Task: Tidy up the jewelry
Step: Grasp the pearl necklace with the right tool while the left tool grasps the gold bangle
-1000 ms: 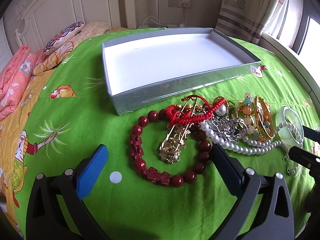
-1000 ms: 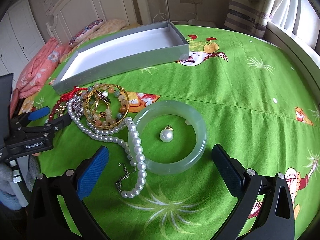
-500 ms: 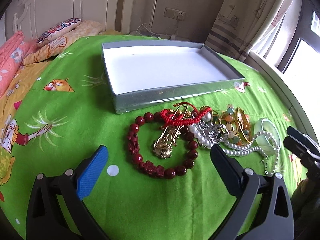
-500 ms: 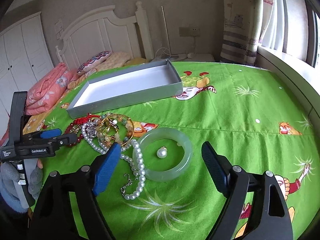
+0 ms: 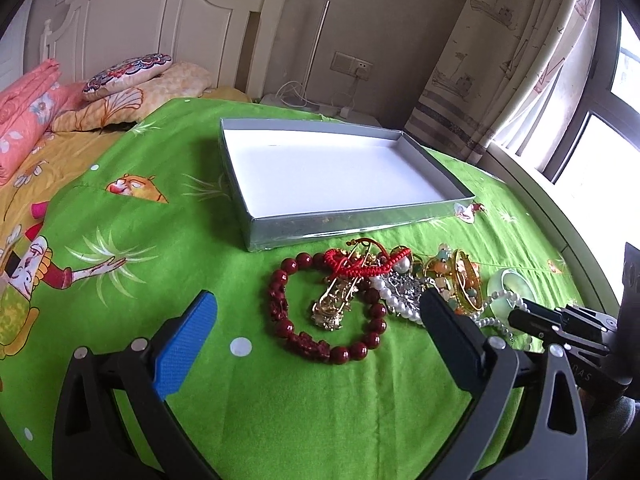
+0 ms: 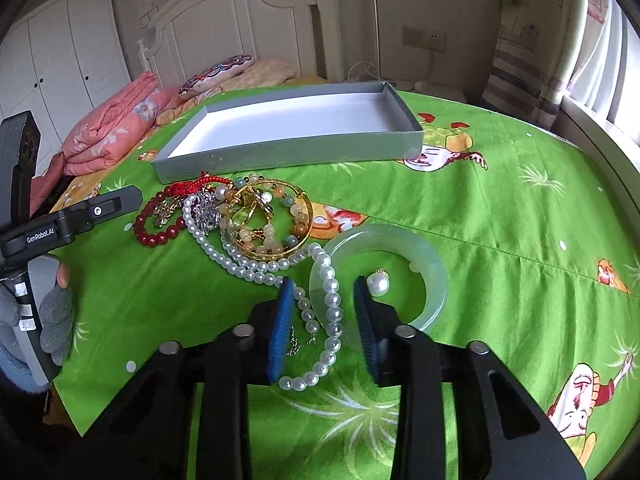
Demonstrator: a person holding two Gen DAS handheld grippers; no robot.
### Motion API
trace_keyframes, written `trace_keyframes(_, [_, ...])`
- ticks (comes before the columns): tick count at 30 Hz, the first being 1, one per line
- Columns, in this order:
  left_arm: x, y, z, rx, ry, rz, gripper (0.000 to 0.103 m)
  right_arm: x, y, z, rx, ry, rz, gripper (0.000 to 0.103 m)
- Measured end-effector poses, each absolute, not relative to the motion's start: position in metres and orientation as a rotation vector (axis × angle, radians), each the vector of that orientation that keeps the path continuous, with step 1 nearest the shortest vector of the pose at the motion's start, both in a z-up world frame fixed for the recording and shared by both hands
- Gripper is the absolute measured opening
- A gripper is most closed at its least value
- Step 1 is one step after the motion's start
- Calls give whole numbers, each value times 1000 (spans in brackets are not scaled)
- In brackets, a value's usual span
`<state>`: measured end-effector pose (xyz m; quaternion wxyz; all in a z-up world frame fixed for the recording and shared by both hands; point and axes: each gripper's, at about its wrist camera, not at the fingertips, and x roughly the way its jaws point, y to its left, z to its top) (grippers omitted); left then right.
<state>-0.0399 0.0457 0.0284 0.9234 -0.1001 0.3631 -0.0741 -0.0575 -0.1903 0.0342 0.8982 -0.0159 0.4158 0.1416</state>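
Your right claw [image 6: 323, 322] sits low over the green bedspread [image 6: 500, 216] with its 2 blue pads [image 6: 280, 332] drawn partway together, straddling a loop of the pearl necklace [image 6: 332, 304] where it crosses the near-left rim of the jade bangle [image 6: 434, 276]; the pads are not seen touching either. Inside the bangle, at 1 o'clock from that claw, lies a single pearl pendant [image 6: 378, 283]. Your left claw [image 5: 316, 334] has its pads spread wide apart and holds nothing, with the dark red bead bracelet [image 5: 280, 308] on the bedspread between them. A gold brooch [image 5: 334, 306] lies inside that bracelet, and a red cord bracelet [image 5: 352, 266] drapes over its far side. At 2 o'clock from the left claw the pile runs on through a silver piece [image 5: 404, 286] and a gold bangle with pastel beads [image 5: 466, 284]. Beyond the pile, at 12 o'clock, the grey box [image 5: 344, 224] with its white floor lies open on the bed, just past the red cord. Pillows [image 5: 132, 76] and the white headboard [image 5: 132, 28] lie farthest back.
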Motion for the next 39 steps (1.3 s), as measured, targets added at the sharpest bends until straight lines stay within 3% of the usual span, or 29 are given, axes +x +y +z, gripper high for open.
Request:
trace_keyframes(3, [-40,43,29,-184,743,-149,100,-62,-189,37,-45,830,294,11])
trace_keyframes(11, [-40,24,40,-163,737,-254,97,-76,-209,52,62,725,258,10])
trace_keyframes(15, [-32,-16,55,-48,729,-318,86,-86,-217,57,108,672,251,10])
trace_keyframes(20, [2,-71,55,165,786,-379,79,-96,-224,61,163,637,313,10])
trace_keyframes(22, [23,-82,53,171,857,-432,67,-100,-221,62,156,635,333,10])
trace_keyframes(25, [46,-94,49,201,937,-501,59,-102,-220,62,157,633,348,10])
trace_keyframes(32, [64,-135,38,467,1019,-698,58,-103,-220,62,161,635,362,10])
trace_keyframes(34, [68,-142,30,519,1061,-752,47,-103,-220,62,163,634,364,10])
trace_keyframes(39, [87,-138,17,457,1171,-848,37,-102,-221,61,171,634,367,10])
